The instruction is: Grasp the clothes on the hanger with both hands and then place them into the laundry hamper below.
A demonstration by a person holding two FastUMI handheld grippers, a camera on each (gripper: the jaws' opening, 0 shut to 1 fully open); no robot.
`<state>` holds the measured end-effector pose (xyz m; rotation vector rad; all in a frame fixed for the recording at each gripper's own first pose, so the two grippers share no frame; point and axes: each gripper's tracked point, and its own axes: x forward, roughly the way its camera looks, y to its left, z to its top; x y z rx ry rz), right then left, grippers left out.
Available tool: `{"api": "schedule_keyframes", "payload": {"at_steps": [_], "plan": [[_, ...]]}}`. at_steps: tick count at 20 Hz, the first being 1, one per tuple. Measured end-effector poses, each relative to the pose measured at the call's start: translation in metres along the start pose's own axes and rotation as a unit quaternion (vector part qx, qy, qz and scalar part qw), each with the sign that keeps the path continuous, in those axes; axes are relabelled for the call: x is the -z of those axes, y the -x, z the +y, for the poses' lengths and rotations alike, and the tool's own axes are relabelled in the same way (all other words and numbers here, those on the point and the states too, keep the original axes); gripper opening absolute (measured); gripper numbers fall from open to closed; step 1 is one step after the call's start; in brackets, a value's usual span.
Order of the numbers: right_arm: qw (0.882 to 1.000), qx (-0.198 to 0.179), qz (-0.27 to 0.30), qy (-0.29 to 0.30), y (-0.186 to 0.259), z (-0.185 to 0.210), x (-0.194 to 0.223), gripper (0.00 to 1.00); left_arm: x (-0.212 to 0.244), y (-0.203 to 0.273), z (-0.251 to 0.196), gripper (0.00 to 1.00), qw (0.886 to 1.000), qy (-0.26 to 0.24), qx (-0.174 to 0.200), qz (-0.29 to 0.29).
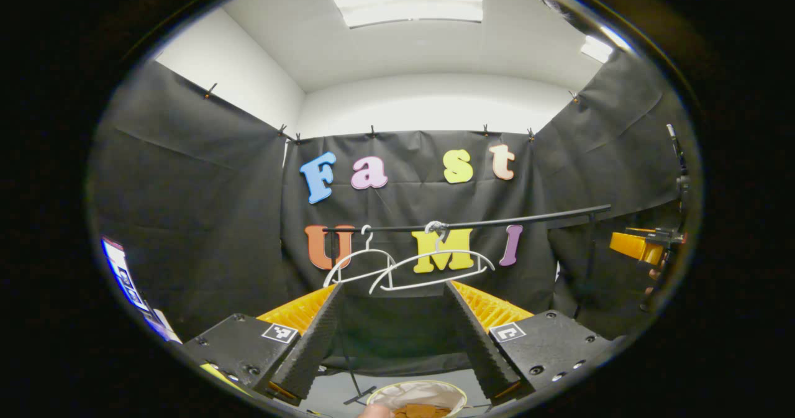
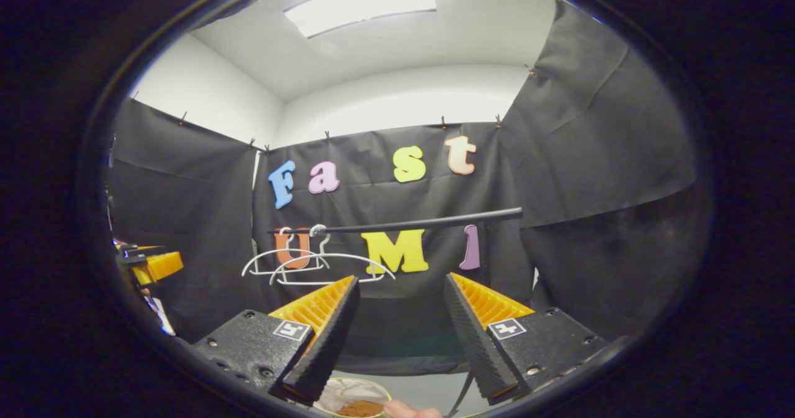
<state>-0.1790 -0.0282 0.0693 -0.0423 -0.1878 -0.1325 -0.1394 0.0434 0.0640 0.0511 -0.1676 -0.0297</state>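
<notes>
Two bare white hangers point(image 1: 404, 266) hang on a black rail point(image 1: 497, 221) in front of the back wall. Below, at the bottom edge of the left gripper view, a round laundry hamper point(image 1: 380, 394) with a pale lining holds a brown garment point(image 1: 422, 411). My left gripper point(image 1: 394, 289) is open above the hamper, nothing between its fingers. In the right gripper view the hangers point(image 2: 310, 266) are on the left end of the rail point(image 2: 422, 221), and the hamper point(image 2: 332, 394) with the brown garment point(image 2: 359, 408) lies below. My right gripper point(image 2: 402, 279) is open and empty too.
The right gripper point(image 1: 636, 247) appears at the far right of the left gripper view, and the left gripper point(image 2: 155, 266) at the far left of the right gripper view. A fingertip point(image 1: 376, 411) pokes in by the hamper. A lit screen point(image 1: 124, 275) stands at the left wall.
</notes>
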Motion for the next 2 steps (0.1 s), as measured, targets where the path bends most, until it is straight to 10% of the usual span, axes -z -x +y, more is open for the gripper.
{"api": "schedule_keyframes", "payload": {"at_steps": [2], "plan": [[1.0,0.007,-0.009,0.007,-0.005,0.0059,-0.0053,0.89,0.0025,-0.0097,0.0121,1.0,1.0,-0.004,0.005,-0.002]]}}
